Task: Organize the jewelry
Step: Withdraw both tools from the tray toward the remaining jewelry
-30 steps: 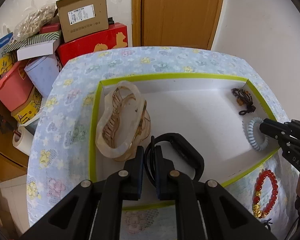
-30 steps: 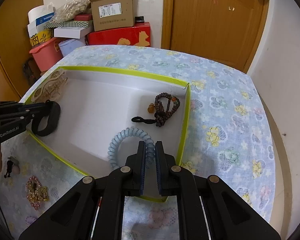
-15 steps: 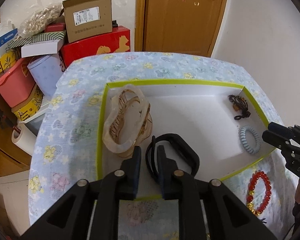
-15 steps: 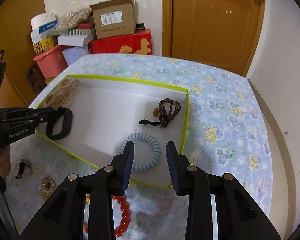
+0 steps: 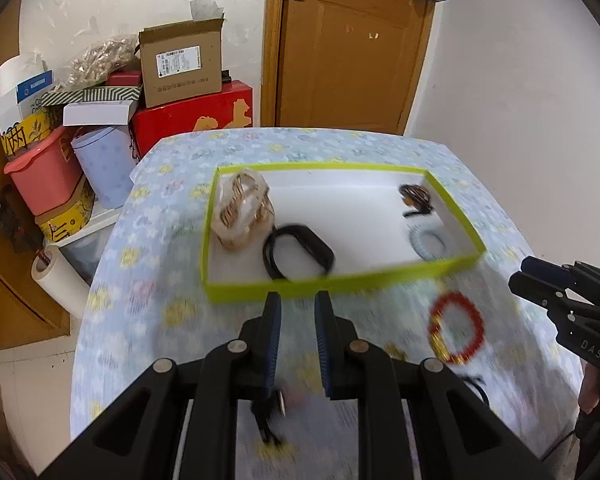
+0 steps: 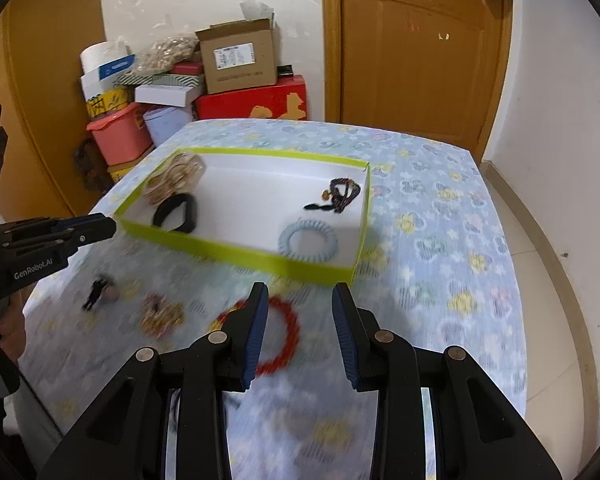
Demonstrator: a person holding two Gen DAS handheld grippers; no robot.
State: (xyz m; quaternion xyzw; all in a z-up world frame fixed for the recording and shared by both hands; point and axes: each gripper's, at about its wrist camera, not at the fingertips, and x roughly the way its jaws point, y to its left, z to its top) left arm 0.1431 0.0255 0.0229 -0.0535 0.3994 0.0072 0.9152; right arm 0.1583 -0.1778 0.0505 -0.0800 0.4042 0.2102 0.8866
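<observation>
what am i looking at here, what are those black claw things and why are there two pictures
Each black claw is a hand-held tool with two fingers; a person carries one in each hand, and a camera on each looks along its fingers. One picture comes from the left tool, the other from the right tool. Both stand open and hold nothing; their jaws have just been opening. On the flowered tablecloth sits a green-rimmed tray holding a black band, a pale blue coil ring, a dark beaded bracelet and a gold bundle. A red bead bracelet and a few small pieces lie outside it.
</observation>
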